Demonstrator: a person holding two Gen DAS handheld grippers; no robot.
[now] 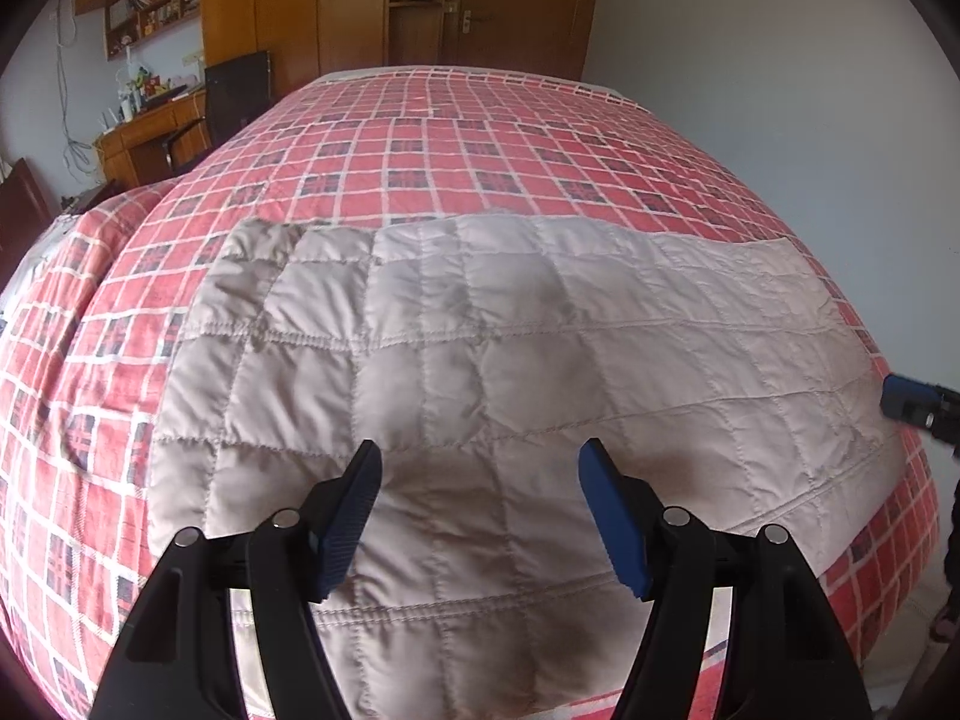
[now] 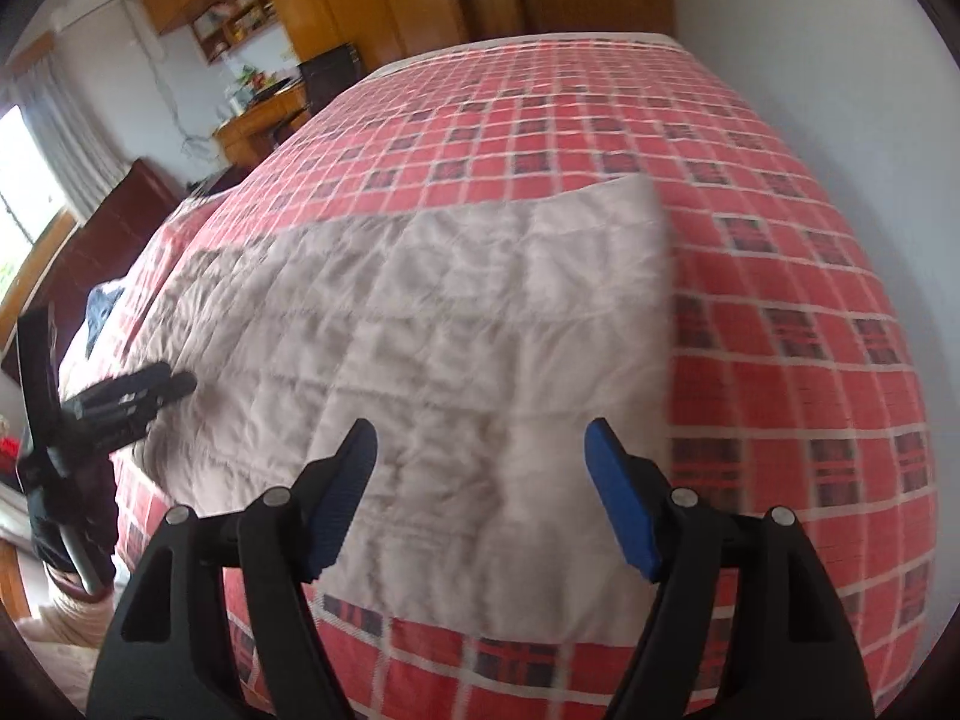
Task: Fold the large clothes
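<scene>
A beige quilted garment lies spread flat as a wide rectangle on the red plaid bed. My left gripper hovers open above its near middle, nothing between the blue pads. In the right wrist view the same quilted garment looks blurred, and my right gripper stands open over its near right part, holding nothing. The left gripper also shows at the garment's left edge there. The right gripper's blue fingertip peeks in at the garment's right edge in the left wrist view.
A wooden wardrobe and door stand behind the bed. A wooden desk with clutter and a dark chair sit at the far left. A white wall borders the right. A dark wooden headboard lies left.
</scene>
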